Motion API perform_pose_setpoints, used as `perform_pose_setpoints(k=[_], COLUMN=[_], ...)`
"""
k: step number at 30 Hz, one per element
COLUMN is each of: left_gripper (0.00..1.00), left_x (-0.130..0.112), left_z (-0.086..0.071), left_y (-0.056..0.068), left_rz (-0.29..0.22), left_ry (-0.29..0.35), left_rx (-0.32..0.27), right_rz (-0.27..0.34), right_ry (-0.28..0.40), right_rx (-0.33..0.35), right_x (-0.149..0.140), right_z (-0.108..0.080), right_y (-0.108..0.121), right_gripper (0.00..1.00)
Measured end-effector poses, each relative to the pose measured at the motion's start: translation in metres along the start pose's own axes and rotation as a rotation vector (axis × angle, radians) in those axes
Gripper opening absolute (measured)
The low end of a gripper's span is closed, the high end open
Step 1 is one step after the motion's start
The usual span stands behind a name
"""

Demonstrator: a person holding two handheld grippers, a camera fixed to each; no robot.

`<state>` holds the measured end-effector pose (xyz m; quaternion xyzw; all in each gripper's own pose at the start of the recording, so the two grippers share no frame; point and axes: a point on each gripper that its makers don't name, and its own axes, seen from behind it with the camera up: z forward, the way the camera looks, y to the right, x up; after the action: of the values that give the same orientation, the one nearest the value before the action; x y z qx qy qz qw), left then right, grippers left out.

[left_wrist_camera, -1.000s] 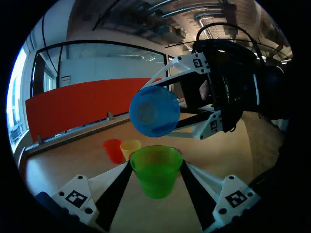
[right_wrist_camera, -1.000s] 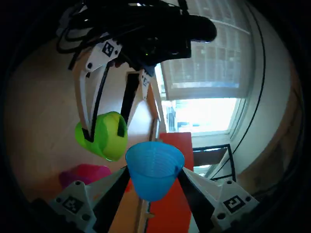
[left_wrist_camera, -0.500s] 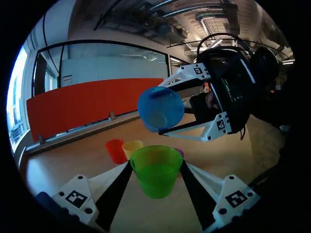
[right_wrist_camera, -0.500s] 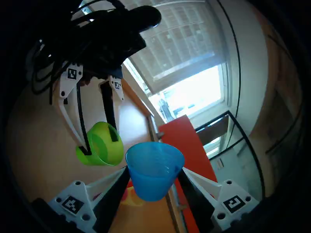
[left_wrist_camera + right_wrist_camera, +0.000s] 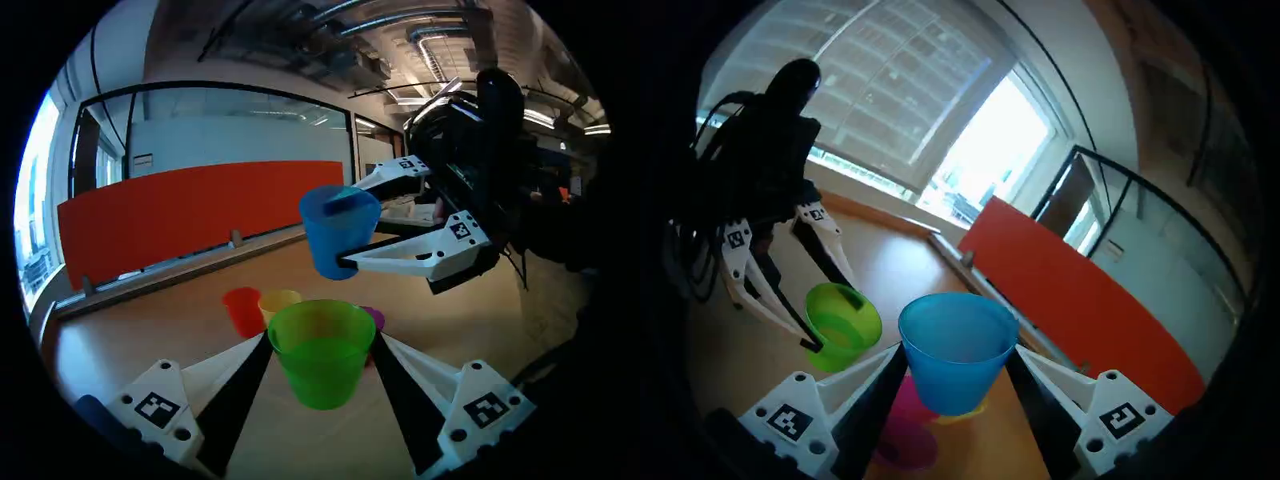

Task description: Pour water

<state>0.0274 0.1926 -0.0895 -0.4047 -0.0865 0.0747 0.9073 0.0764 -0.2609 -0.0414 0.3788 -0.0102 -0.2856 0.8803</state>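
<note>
Green cup (image 5: 322, 368), what looks like water in it, is clamped upright between the left gripper (image 5: 322, 346) fingers. Blue cup (image 5: 338, 232) is pinched in the right gripper (image 5: 957, 360), held near upright, higher, further off and slightly right, not touching. Probably a tilt toward green is needed for any pour.

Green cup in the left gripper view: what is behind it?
Behind the green cup stand a red cup and a yellow cup on the table. A purple cup is mostly covered by it.
</note>
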Motion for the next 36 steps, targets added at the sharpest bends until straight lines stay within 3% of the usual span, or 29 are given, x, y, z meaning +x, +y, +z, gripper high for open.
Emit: perform_pose_setpoints(k=[11, 15, 21, 26, 36], left_gripper=[0.87, 0.87, 0.87, 0.88, 0.87], left_x=[-0.003, -0.003, -0.002, -0.007, -0.018], left_z=[0.004, 0.005, 0.007, 0.009, 0.016], left_y=[-0.009, -0.013, -0.021, -0.029, -0.044], left_rz=[-0.007, -0.012, -0.037, -0.045, -0.034], left_ry=[-0.020, -0.025, -0.032, -0.050, -0.091], left_rx=[0.009, 0.014, 0.016, 0.018, 0.028], right_rz=[0.252, 0.363, 0.475, 0.513, 0.522], right_ry=[-0.055, -0.079, -0.138, -0.167, -0.211], right_rx=[0.043, 0.055, 0.047, 0.037, 0.009], right_x=[-0.015, -0.021, -0.037, -0.051, -0.078], right_z=[-0.006, -0.008, -0.013, -0.018, -0.022], right_y=[-0.007, -0.003, 0.010, 0.021, 0.035], right_gripper=[0.88, 0.88, 0.88, 0.88, 0.88])
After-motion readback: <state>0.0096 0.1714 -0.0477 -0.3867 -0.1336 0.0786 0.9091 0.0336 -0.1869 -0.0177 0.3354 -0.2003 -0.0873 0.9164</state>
